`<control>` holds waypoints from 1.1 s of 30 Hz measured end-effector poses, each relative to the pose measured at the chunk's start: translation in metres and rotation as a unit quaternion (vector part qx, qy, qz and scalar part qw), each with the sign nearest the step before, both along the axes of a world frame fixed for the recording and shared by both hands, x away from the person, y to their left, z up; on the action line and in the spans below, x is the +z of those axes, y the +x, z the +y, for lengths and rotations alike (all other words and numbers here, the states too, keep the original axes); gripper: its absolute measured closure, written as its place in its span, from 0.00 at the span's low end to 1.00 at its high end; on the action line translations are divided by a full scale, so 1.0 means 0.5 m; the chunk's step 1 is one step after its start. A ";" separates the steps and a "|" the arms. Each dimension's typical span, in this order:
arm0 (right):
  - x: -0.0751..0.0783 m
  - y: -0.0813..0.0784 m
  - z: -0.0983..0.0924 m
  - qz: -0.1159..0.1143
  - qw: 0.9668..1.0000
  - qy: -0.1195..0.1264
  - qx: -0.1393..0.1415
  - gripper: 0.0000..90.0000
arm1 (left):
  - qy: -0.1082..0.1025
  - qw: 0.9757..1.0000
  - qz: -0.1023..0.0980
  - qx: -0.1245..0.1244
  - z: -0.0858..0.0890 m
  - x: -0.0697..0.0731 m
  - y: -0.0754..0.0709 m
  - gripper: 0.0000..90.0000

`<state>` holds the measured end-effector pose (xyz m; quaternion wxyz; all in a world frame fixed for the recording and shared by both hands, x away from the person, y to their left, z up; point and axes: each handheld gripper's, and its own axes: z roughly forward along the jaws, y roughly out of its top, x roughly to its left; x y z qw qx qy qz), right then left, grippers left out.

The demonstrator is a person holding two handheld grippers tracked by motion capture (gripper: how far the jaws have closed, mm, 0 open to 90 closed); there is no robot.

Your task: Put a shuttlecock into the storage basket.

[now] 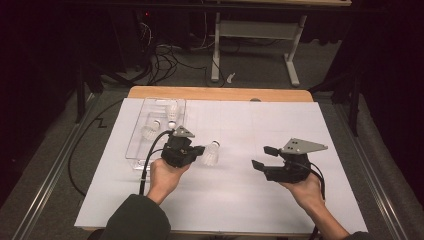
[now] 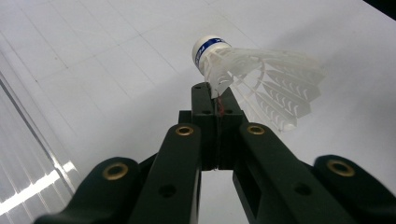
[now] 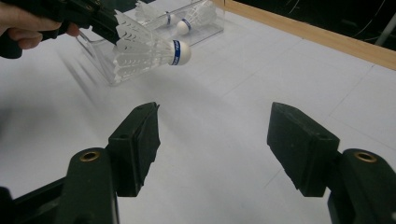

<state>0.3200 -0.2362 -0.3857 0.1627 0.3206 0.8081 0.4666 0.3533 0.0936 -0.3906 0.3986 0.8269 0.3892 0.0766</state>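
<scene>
left gripper (image 1: 199,150) clamped on a white shuttlecock (image 1: 211,154), jaws pressed together on the edge of its feather skirt. in the left gripper view the shuttlecock (image 2: 252,74) sits just past the jaw tips, cork with its blue band pointing up and away, skirt fanning to the right. it hangs clear above the white table cover (image 1: 240,200), just right of the clear plastic tray (image 1: 131,150).

tray sits at the left rear of the cover, holding more shuttlecocks (image 1: 150,129); two of them show in the right gripper view (image 3: 187,21) behind the held one (image 3: 149,51).

right gripper (image 1: 261,157) has jaws wide apart, nothing between them, only bare cover behind them in its own view. it points left toward the held shuttlecock, well apart from it. right hand (image 1: 306,192) grips it from below; left hand (image 1: 165,177) does the same on its side.

wooden table edge (image 1: 220,93) shows past the far end of the cover.
</scene>
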 end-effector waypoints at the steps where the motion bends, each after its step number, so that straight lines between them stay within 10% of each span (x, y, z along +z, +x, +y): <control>1: -0.002 -0.002 -0.003 -0.002 1.000 0.001 0.001 0.38 | 0.000 1.000 0.000 0.000 0.000 0.000 0.000 1.00; 33: -0.048 -0.050 -0.083 -0.043 0.998 0.022 -0.046 0.36 | -0.009 1.000 -0.001 0.005 0.029 0.017 -0.009 1.00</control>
